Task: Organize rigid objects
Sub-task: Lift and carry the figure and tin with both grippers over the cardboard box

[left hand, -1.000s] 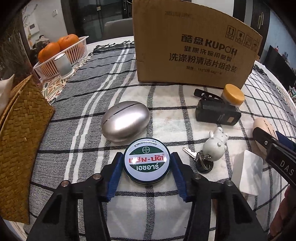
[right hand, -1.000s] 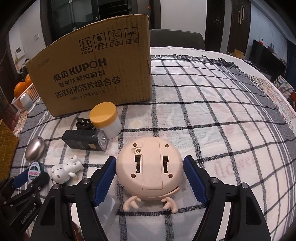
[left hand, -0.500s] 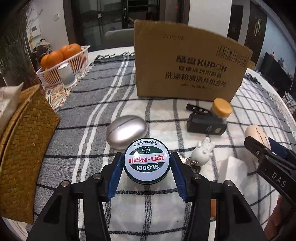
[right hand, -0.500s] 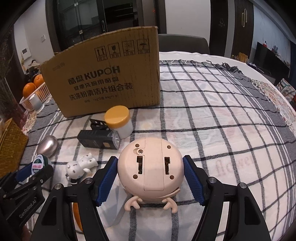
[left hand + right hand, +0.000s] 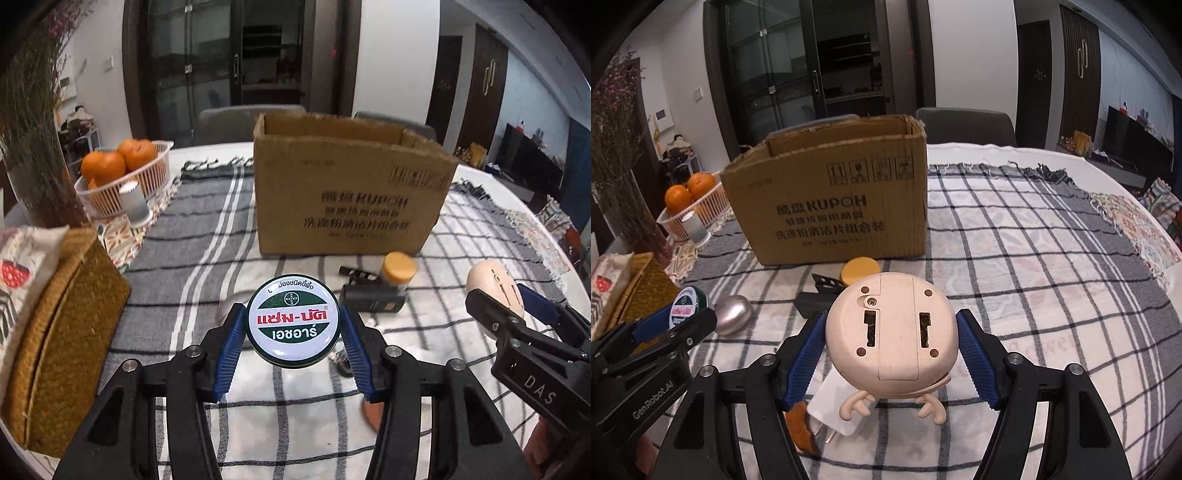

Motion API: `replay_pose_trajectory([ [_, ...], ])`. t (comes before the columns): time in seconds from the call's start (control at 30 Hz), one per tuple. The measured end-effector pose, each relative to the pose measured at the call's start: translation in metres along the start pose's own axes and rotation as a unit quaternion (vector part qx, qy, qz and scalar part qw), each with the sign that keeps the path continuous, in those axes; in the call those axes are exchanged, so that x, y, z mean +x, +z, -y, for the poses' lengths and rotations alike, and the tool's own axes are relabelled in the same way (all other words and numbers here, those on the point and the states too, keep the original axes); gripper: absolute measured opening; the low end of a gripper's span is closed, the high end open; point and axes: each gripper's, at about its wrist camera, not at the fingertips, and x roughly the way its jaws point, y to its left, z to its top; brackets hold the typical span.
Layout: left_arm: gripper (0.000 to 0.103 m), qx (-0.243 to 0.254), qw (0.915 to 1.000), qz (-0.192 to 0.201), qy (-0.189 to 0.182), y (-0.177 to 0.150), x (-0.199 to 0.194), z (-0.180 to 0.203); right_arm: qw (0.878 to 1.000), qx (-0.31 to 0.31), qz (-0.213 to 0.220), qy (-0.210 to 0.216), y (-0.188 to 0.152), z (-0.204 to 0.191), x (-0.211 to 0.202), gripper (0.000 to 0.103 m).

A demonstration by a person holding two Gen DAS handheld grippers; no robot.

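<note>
The left claw [image 5: 293, 334] squeezes a round tin [image 5: 293, 320]; the right claw [image 5: 891, 356] squeezes a round toy [image 5: 892, 338]. Both hang above the bench [image 5: 1052, 266], before the open box [image 5: 831, 206]. The jar [image 5: 398, 271] and silver egg [image 5: 733, 314] wait.

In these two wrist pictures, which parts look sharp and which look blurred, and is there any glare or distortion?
Left wrist view: the balm tin in the left tool is sharp, with small glare spots on its lid; the cardboard box print and the yellow-lid jar are smeared. Right wrist view: the pink round toy is crisp and the box text is readable. Both views bend straight lines near the edges and have dark corners.
</note>
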Motion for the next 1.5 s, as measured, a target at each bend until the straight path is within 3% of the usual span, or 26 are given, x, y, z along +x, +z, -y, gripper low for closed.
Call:
replay_pose_trajectory([
  [0.37, 0.051, 0.021, 0.9978, 0.061, -0.011, 0.036, -0.025, 0.005, 0.999, 0.001, 0.054, 0.009, 0.027, -0.007, -0.035, 0.071],
  [0.6, 0.051, 0.025, 0.9967, 0.073, -0.024, 0.064, -0.026, 0.004, 0.996, 0.01, 0.086, 0.017, 0.052, -0.009, -0.044, 0.071],
  [0.77, 0.051, 0.037, 0.995, 0.093, -0.011, 0.086, -0.025, 0.006, 0.995, 0.019, 0.097, 0.027, 0.073, -0.009, -0.042, 0.071],
  [1.17, 0.051, 0.037, 0.9938, 0.104, -0.005, 0.136, -0.014, 0.0, 0.993, 0.018, 0.107, 0.048, 0.128, -0.01, -0.023, 0.071],
  [1.5, 0.051, 0.044, 0.9956, 0.082, -0.009, 0.175, 0.012, 0.007, 0.994, 0.013, 0.09, 0.053, 0.166, -0.01, 0.001, 0.071],
])
